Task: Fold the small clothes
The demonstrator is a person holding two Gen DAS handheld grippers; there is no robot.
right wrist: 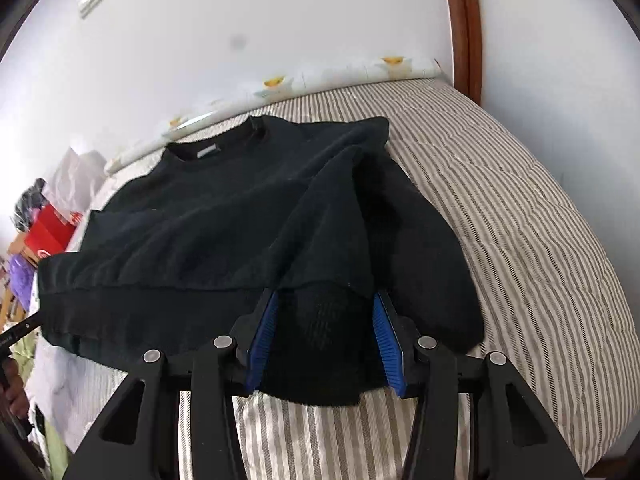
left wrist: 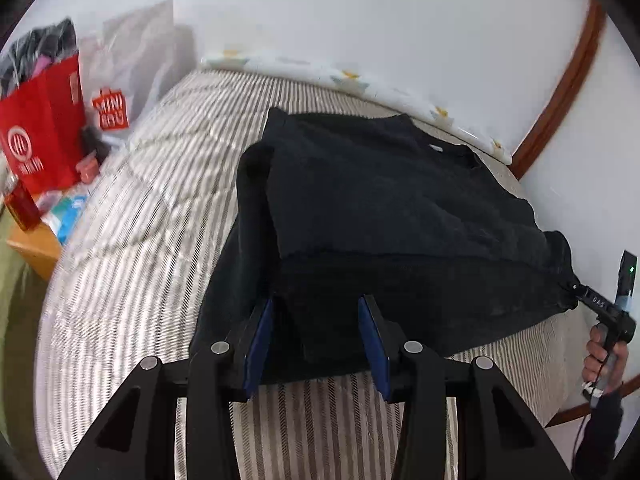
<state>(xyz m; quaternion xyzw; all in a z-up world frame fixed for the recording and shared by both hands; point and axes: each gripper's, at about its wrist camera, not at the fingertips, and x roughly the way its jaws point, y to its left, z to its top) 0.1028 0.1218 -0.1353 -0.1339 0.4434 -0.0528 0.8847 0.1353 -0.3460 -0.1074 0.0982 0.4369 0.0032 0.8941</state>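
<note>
A black sweatshirt (left wrist: 400, 208) lies flat on the striped bed cover (left wrist: 140, 220), neck towards the wall and both sleeves folded in over the body. My left gripper (left wrist: 316, 304) stands open over the hem at the near left; the dark cloth lies between its blue pads, and they do not press it. In the right wrist view the sweatshirt (right wrist: 220, 220) fills the middle. My right gripper (right wrist: 326, 296) is open too, with the folded sleeve's cuff lying loose between its pads. In the left wrist view the right gripper (left wrist: 592, 300) shows at the hem's far corner, held by a hand (left wrist: 604, 356).
A red paper bag (left wrist: 44, 136) and a white shopping bag (left wrist: 120, 80) stand at the bed's left on a wooden side table (left wrist: 32, 252). A patterned sheet (left wrist: 360, 76) runs along the white wall. A brown wooden frame (right wrist: 464, 20) rises on the right. The striped cover (right wrist: 500, 200) lies bare to the right.
</note>
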